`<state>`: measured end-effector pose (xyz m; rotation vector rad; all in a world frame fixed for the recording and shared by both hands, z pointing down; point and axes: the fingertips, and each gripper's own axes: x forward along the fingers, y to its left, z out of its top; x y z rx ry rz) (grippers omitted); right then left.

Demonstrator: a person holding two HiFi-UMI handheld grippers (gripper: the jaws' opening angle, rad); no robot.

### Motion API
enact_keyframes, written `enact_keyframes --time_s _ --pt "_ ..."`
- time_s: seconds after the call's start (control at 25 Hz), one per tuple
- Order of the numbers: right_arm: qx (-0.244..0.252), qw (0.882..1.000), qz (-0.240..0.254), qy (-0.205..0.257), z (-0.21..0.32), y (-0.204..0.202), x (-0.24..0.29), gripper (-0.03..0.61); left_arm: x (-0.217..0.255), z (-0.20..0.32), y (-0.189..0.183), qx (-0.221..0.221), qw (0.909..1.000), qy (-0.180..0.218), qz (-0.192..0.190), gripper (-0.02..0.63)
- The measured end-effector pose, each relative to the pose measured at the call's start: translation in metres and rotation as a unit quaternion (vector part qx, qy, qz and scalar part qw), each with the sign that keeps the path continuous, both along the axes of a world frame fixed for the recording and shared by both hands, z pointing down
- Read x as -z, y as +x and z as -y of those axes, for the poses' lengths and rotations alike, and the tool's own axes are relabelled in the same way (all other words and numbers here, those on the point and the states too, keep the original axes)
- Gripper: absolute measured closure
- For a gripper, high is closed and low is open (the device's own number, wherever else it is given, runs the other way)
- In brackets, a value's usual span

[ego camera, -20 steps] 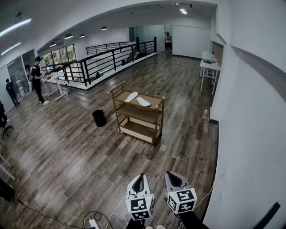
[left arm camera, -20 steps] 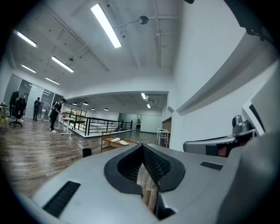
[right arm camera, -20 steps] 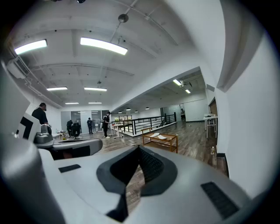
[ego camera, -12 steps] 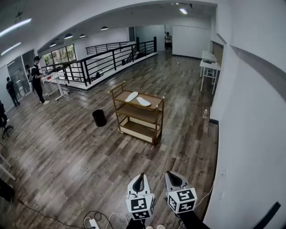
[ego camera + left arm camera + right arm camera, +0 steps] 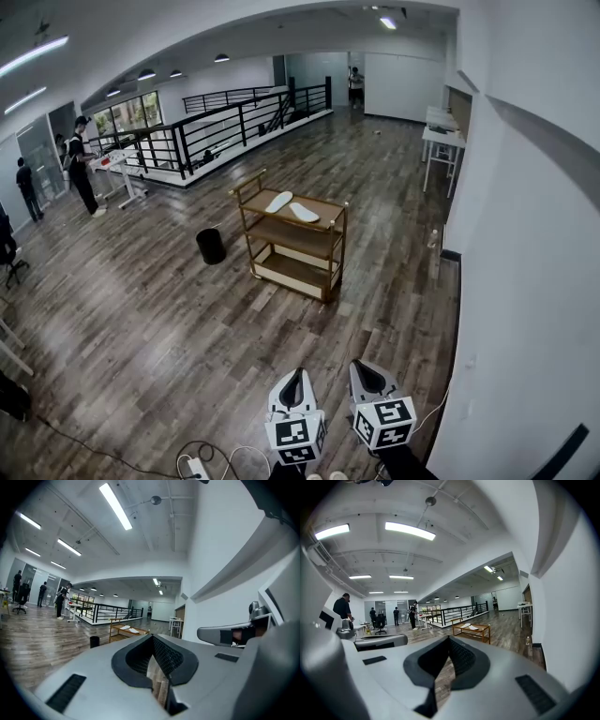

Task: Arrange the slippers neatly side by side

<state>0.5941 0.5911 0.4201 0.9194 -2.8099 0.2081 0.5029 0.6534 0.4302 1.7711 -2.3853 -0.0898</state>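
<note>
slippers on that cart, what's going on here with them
Nothing is being handled yet. A person holds the left gripper and right gripper low in front, both shut and empty. The two white slippers lie angled apart on the top shelf of the wooden cart, well across the floor from the grippers.

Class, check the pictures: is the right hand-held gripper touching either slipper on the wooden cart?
Apart. The head view shows the right hand-held gripper at the bottom edge, and the slippers on the wooden cart far across the floor.
</note>
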Motion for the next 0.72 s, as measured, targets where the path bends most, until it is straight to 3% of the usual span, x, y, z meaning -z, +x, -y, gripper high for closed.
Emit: enact_keyframes --time_s 0.32,0.72 --pt "-0.018 1.0 0.003 -0.017 0.0 -0.001 -0.01 0.58 -0.019 -0.022 -0.014 0.014 0.9994 -0.006 -0.032 0.624" --pt "0.006 0.999 -0.03 -0.03 -0.017 -0.03 -0.034 0.58 -0.046 -0.042 -0.038 0.035 0.9977 -0.019 -0.056 0.624"
